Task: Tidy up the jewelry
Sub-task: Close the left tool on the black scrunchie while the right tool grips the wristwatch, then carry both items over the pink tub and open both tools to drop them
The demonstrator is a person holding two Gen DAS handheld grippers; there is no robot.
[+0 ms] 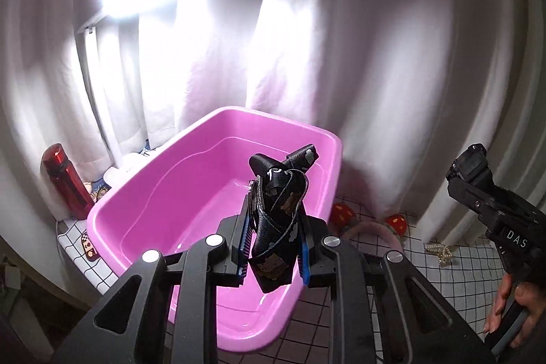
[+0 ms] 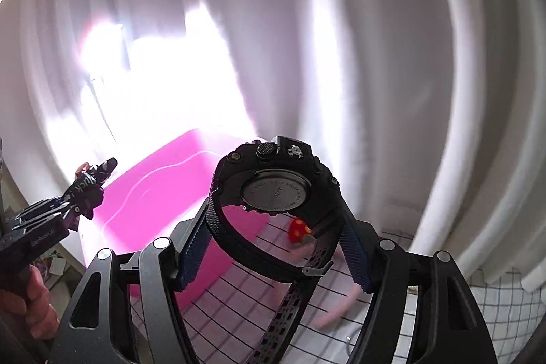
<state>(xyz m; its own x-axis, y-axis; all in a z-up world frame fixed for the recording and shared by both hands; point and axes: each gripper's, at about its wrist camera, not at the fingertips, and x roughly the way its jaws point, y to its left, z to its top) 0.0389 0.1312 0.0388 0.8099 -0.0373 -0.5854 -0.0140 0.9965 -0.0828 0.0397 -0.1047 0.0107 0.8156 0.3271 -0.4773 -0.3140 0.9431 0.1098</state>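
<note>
My left gripper [image 1: 274, 248] is shut on a black patterned hair bow [image 1: 278, 210] with cloud and bear prints, held over the near part of the pink plastic tub [image 1: 218, 179]. The tub looks empty. My right gripper [image 2: 276, 248] is shut on a black sports watch [image 2: 278, 190], its steel back facing me and its perforated strap hanging down. In the left wrist view the right gripper [image 1: 477, 172] is held up at the right with the watch at its tip. In the right wrist view the left gripper [image 2: 92, 183] with the bow is at the left beside the tub [image 2: 163, 190].
A white grid-patterned cloth [image 1: 443, 282] covers the table. On it lie a pearl necklace [image 1: 440, 253], a pink headband with red mushrooms [image 1: 365, 224] and small items at the far left. A red bottle [image 1: 66, 181] stands left of the tub. White curtains hang behind.
</note>
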